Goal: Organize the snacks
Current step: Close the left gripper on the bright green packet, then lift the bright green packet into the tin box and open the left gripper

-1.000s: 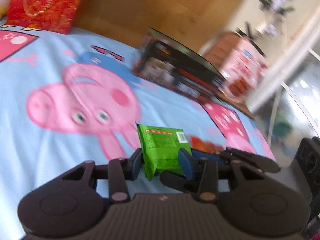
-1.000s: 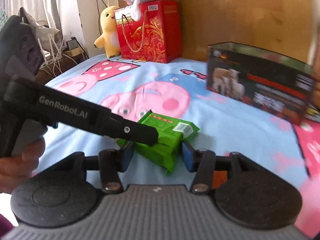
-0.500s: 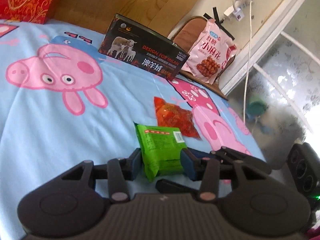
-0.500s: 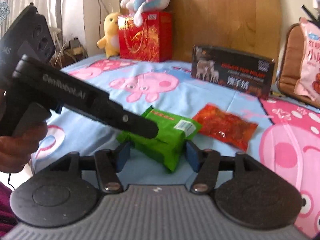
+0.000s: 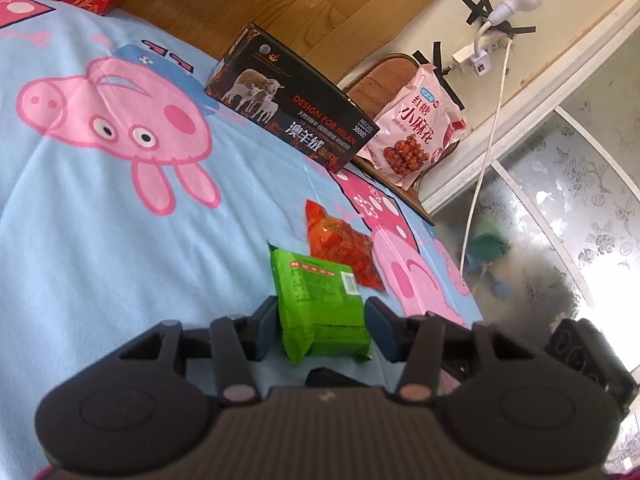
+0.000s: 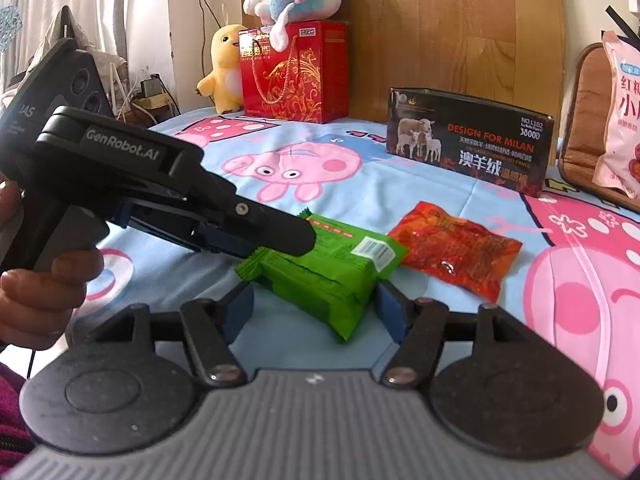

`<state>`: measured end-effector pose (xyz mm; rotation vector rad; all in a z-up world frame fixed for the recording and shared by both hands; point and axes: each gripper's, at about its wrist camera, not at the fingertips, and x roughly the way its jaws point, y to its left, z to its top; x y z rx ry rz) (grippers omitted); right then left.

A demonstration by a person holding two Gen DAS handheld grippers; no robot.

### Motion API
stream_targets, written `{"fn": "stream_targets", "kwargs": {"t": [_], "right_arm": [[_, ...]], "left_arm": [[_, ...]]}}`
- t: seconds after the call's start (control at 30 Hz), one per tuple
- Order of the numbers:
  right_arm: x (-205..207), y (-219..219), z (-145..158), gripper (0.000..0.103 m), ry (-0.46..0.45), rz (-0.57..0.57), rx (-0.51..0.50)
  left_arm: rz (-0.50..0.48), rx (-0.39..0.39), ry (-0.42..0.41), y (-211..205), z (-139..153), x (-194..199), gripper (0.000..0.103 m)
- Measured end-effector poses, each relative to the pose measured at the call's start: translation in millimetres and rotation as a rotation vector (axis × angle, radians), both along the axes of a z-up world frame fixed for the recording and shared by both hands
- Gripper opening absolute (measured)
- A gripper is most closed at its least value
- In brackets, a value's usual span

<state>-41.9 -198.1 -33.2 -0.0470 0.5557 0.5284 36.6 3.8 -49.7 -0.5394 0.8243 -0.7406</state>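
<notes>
Two grippers are crowded round one green snack packet (image 5: 320, 292) right now, and neither has a real bite on it. From the left wrist view, the left gripper (image 5: 322, 316) has the packet straight ahead between its fingers; its jaws have just been opening and stand at a middling width, the near pad on the left about level with the packet's edge and a sliver of gap showing at the pad on the other side. Over on the right wrist view, the right gripper (image 6: 314, 308) has also just been spreading its jaws, wide now, with the same packet lying slantwise between the blue pads and clear of both. The packet lies on the cartoon-pig bedsheet (image 5: 100, 240). A hand (image 6: 44, 280) grips the left tool's handle, which reaches in from the right gripper's left, its black finger lying across the packet's far end. Just beyond the green packet and to the right lies a red snack packet (image 6: 456, 248), its near edge touching or just under the green one. Further ahead stands a black box (image 6: 468, 136), and past it to the right a pink snack bag (image 5: 416, 132).
</notes>
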Motion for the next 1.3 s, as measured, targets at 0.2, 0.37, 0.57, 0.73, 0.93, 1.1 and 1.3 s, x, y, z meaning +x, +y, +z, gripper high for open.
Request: {"fn": "stream_targets", "kwargs": {"t": [0.2,0.37,0.57,0.73,0.93,1.1,1.3], "right_arm": [[1,0,0,0.07,0.001,0.001,0.001],[1,0,0,0.07,0.001,0.001,0.004],[1,-1,0,0.07,0.001,-0.001,0.004],[1,0,0,0.065,-0.005,-0.001,-0.007],[-3,-2,5,0.053,-0.06,-0.038,0.019],[1,-4,20,0.053,-0.125,-0.054,0.052],[32,-13,43,0.053,-0.209,-0.086,0.082]], "left_arm": [[-0.002,0.009,-0.002,0,0,0,0.047],[-0.006,0.022,-0.006,-2,2,0,0.047],[-0.019,0.005,0.024,-1,1,5,0.048],[-0.023,0.011,0.026,-3,2,5,0.047],[-0.025,0.025,0.007,-6,11,4,0.047],[-0.017,0.02,-0.051,-6,33,11,0.047],[-0.012,0.028,-0.137,-17,71,50,0.047]]}}
